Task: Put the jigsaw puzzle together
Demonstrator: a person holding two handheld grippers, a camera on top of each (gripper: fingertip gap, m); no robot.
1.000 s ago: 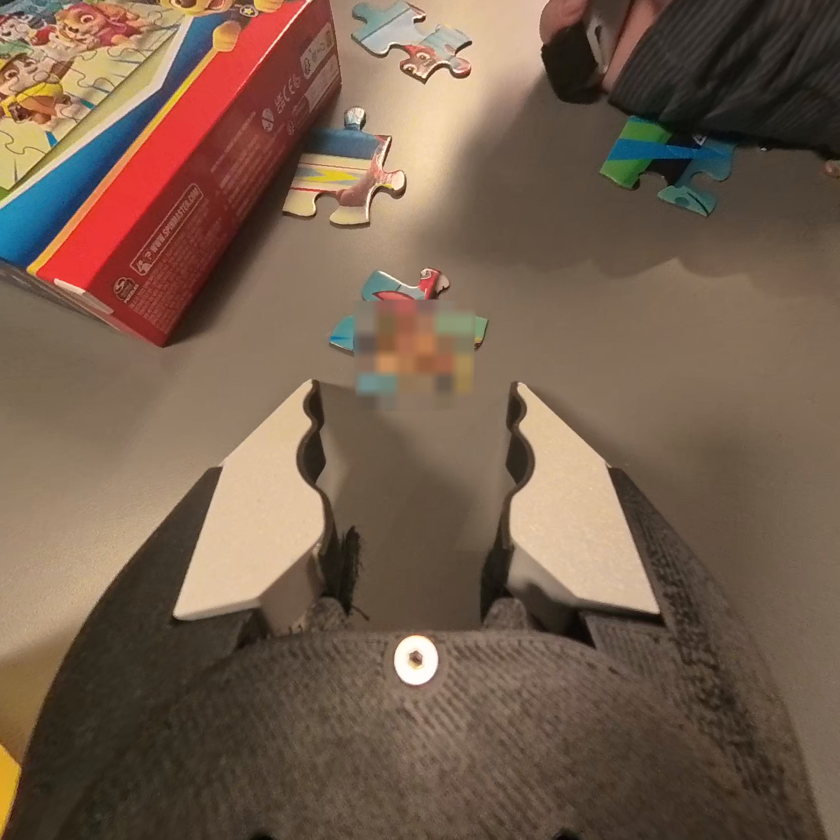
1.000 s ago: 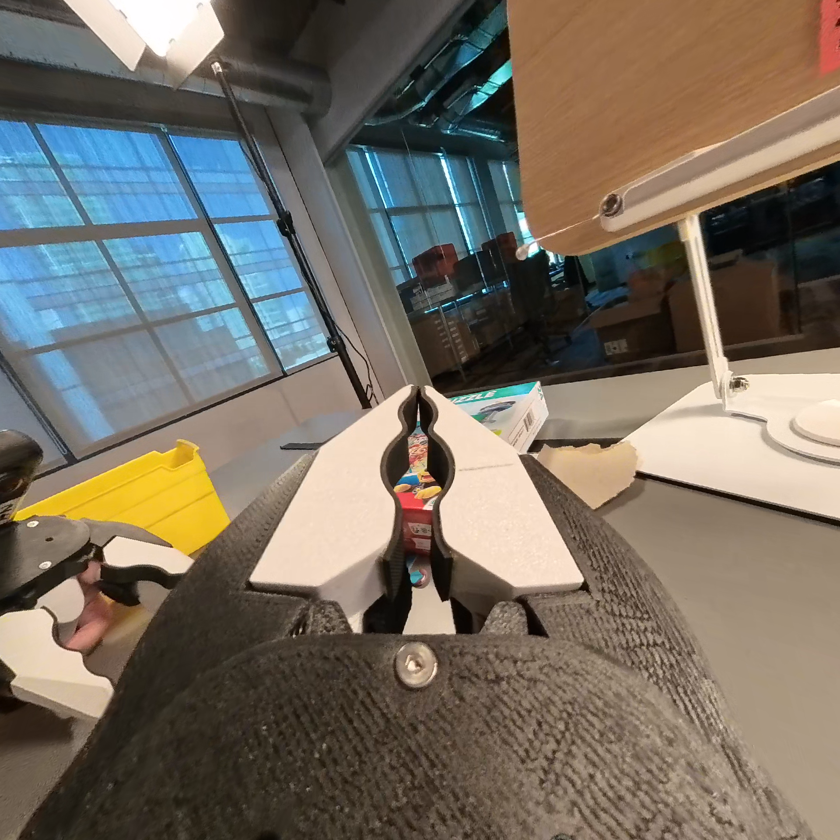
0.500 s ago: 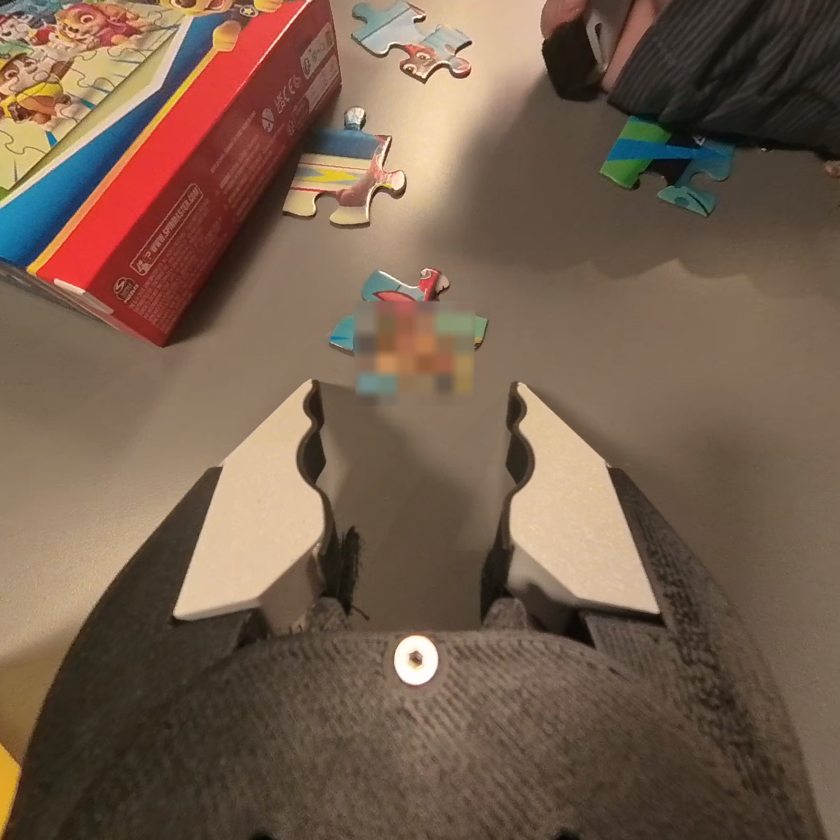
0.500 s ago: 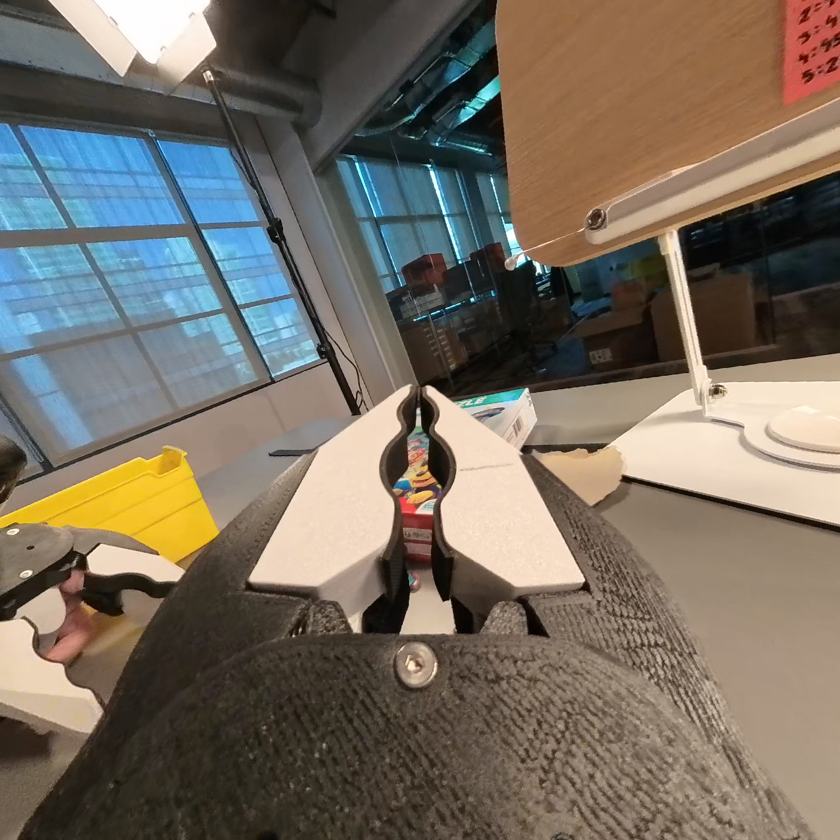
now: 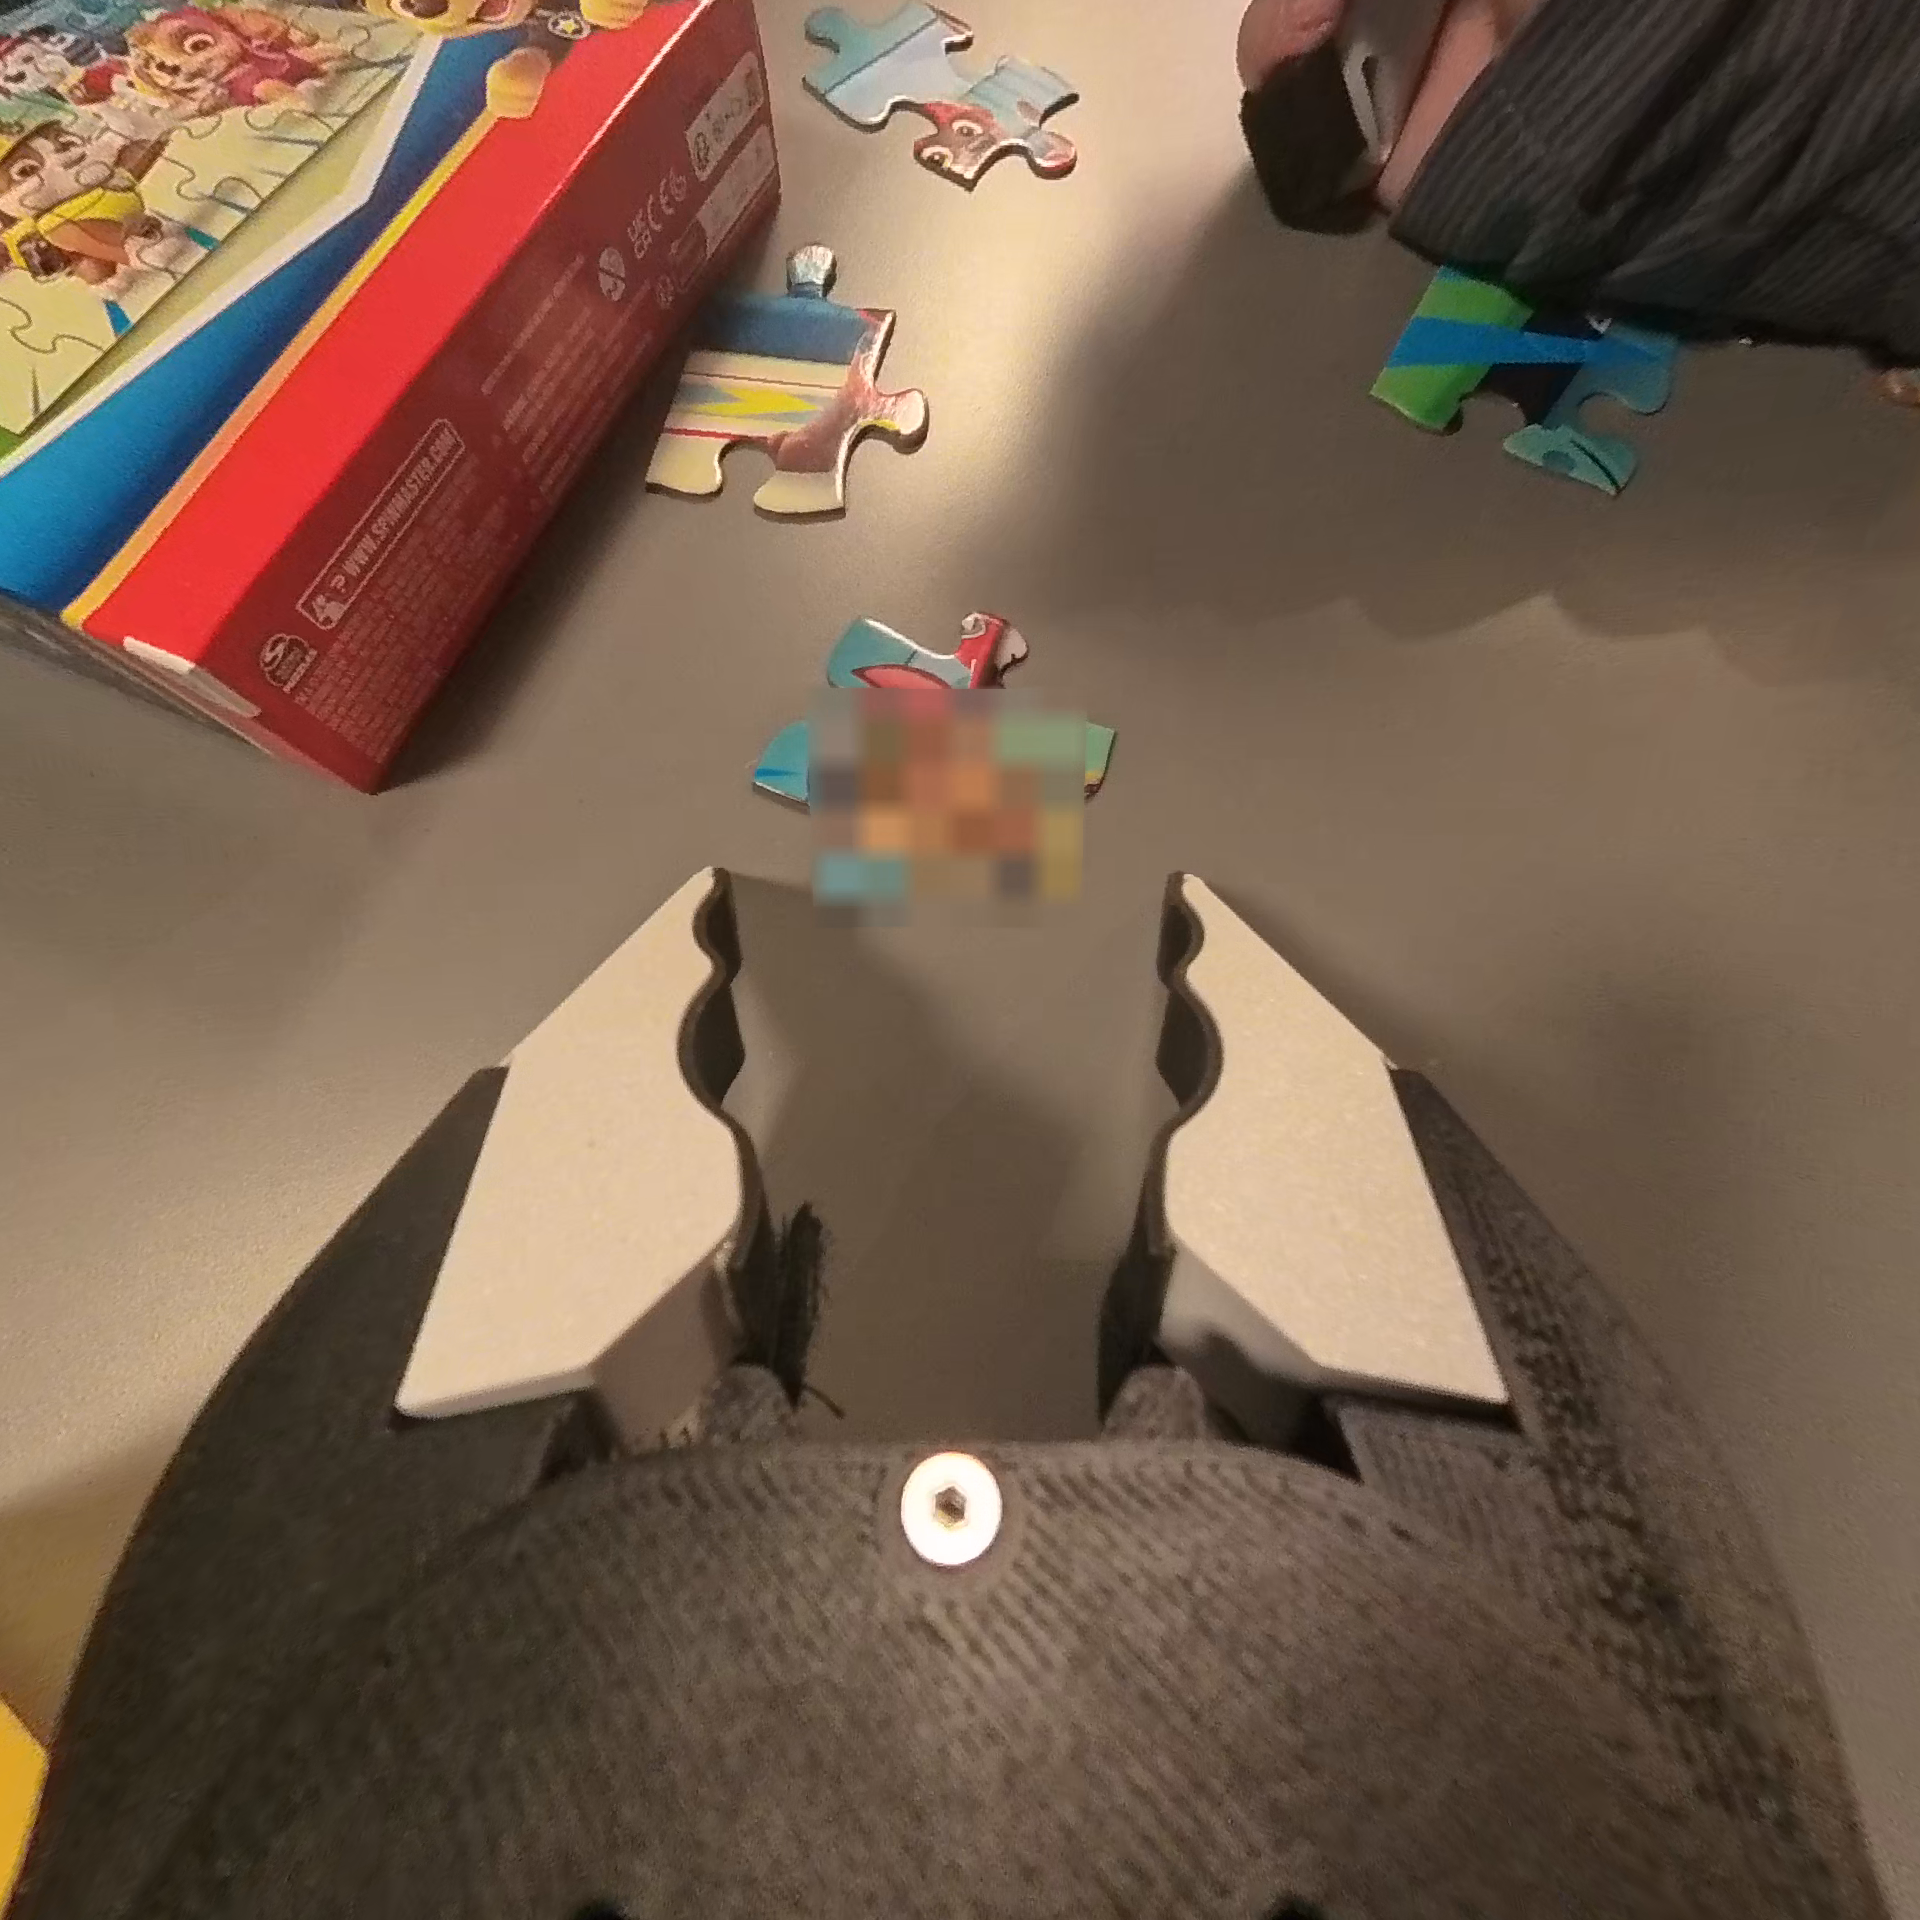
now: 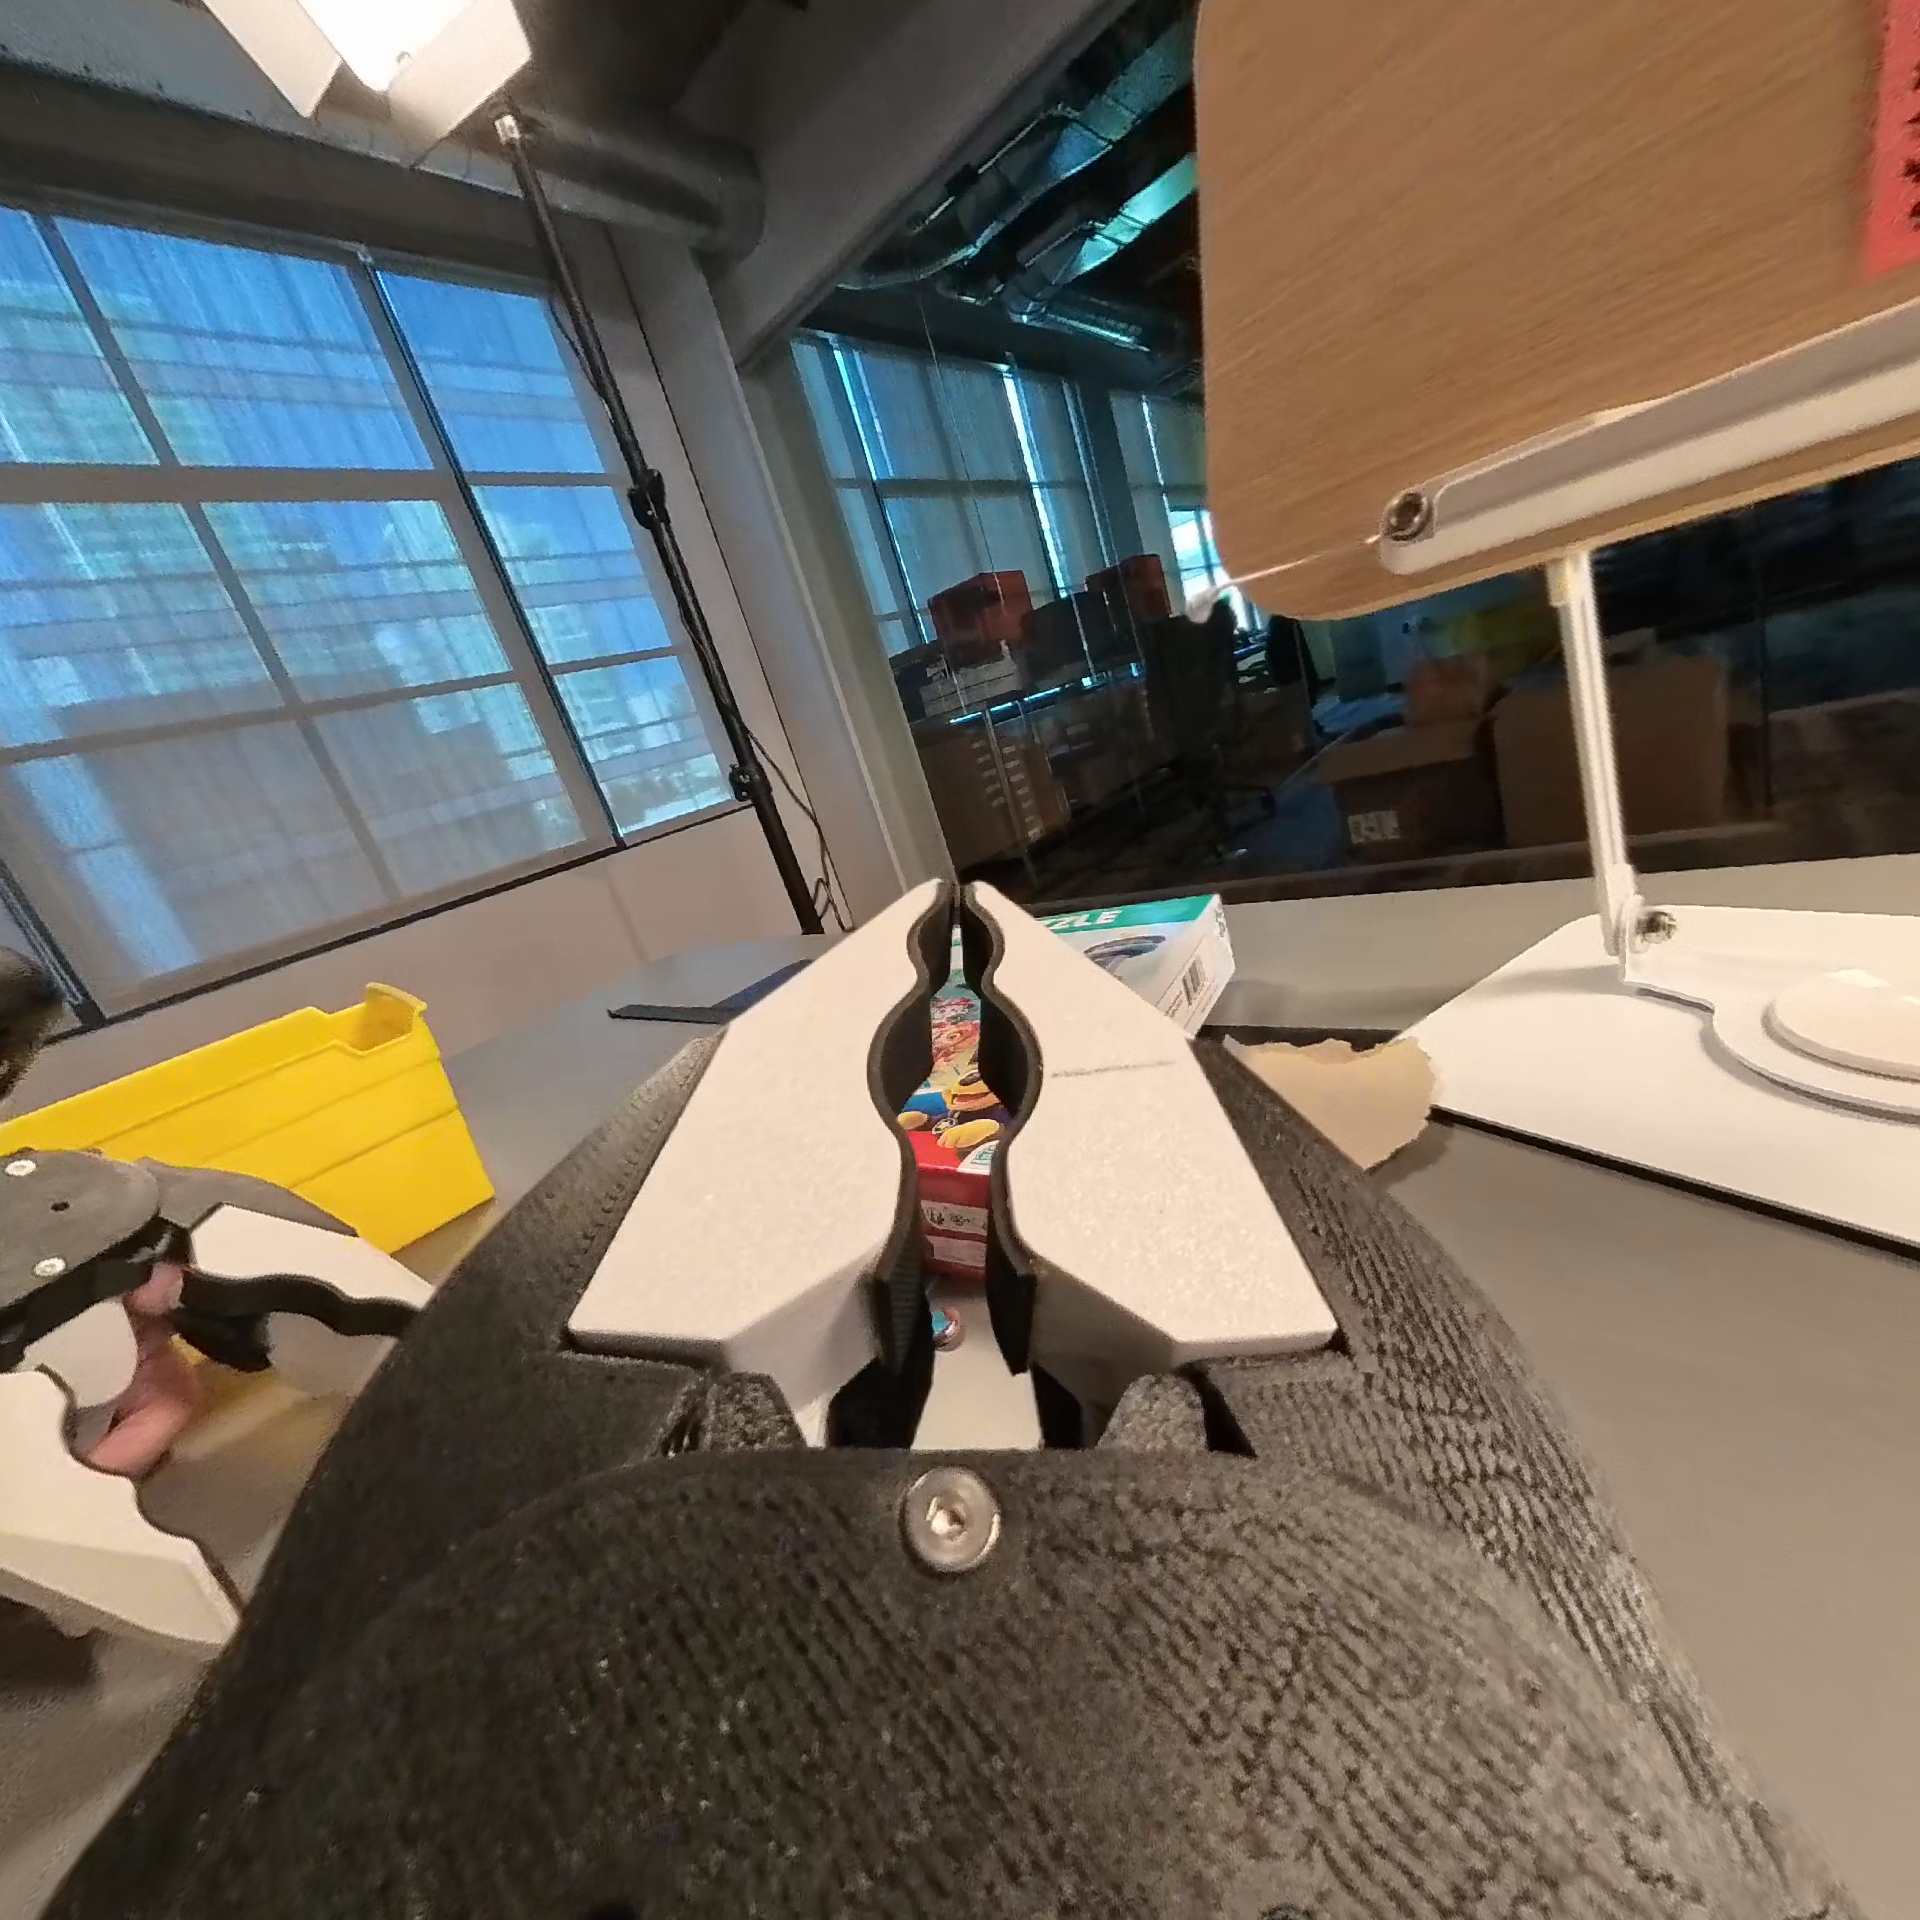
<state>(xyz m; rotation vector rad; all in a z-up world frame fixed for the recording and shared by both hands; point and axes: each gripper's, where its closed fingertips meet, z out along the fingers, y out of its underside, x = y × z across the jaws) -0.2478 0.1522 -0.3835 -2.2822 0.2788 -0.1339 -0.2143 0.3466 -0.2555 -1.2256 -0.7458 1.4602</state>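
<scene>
Puzzle piece, nearest of four loose ones, lies flat on the grey table at twelve o'clock just past the left gripper, whose fingers stand wide apart around nothing; much of it is blurred, and its knobbed end points to twelve. At eleven a second piece sits just beside the red puzzle box; a third lies farther at twelve, a fourth at two under a dark sleeve. Right gripper, fingertips together on nothing, points over the table; yellow bin at ten, second box at one.
</scene>
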